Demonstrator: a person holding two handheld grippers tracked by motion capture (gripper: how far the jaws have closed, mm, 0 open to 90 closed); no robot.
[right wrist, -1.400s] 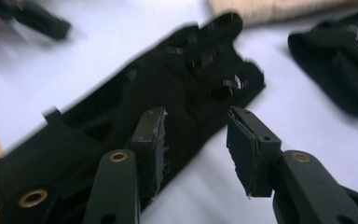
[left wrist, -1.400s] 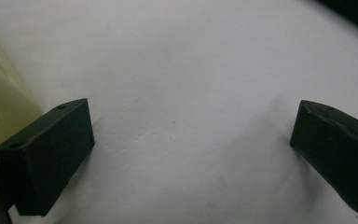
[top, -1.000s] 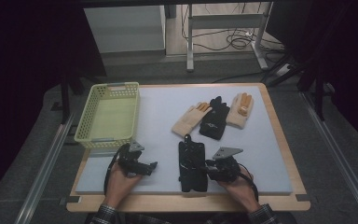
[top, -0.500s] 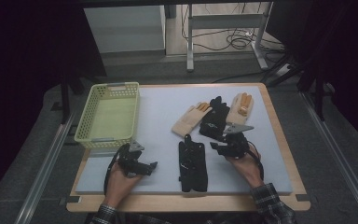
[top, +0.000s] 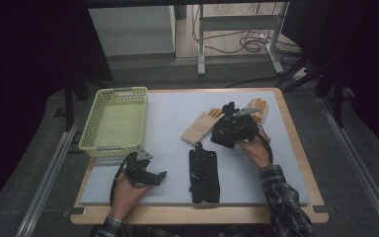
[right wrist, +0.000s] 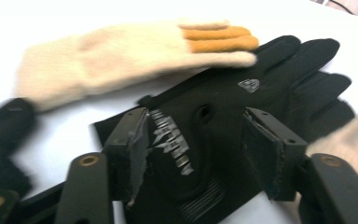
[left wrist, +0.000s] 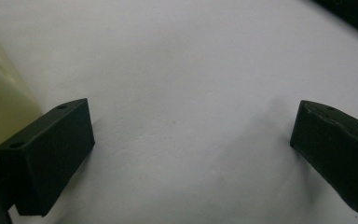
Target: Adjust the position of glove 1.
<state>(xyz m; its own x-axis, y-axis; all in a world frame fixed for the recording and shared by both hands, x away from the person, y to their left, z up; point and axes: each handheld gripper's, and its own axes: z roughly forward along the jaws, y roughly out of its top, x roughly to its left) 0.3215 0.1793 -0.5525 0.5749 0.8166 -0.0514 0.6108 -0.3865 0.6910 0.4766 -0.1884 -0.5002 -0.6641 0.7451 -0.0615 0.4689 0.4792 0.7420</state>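
Observation:
A black glove [top: 203, 170] lies flat near the table's front middle. Farther back, a second black glove [right wrist: 223, 126] lies between two cream gloves with orange fingertips [top: 201, 126] [top: 257, 109]. My right gripper [top: 229, 127] hovers over this second black glove. Its jaws have just been opening; in the right gripper view [right wrist: 200, 154] they stand apart above the glove's printed back and do not press on it. My left gripper [top: 159, 177] rests low at the front left, open, with bare mat between its jaws [left wrist: 191, 149].
A yellow-green mesh basket [top: 113, 121] stands at the left of the pale mat [top: 168, 113], close beside my left gripper [left wrist: 0, 107]. The wooden table edge [top: 296, 128] frames the mat. Beyond the table are desk legs and cables on the floor.
My right gripper has moved from beside the front black glove away toward the glove pile at the back right, and its jaws have spread wider. The left gripper has stayed put.

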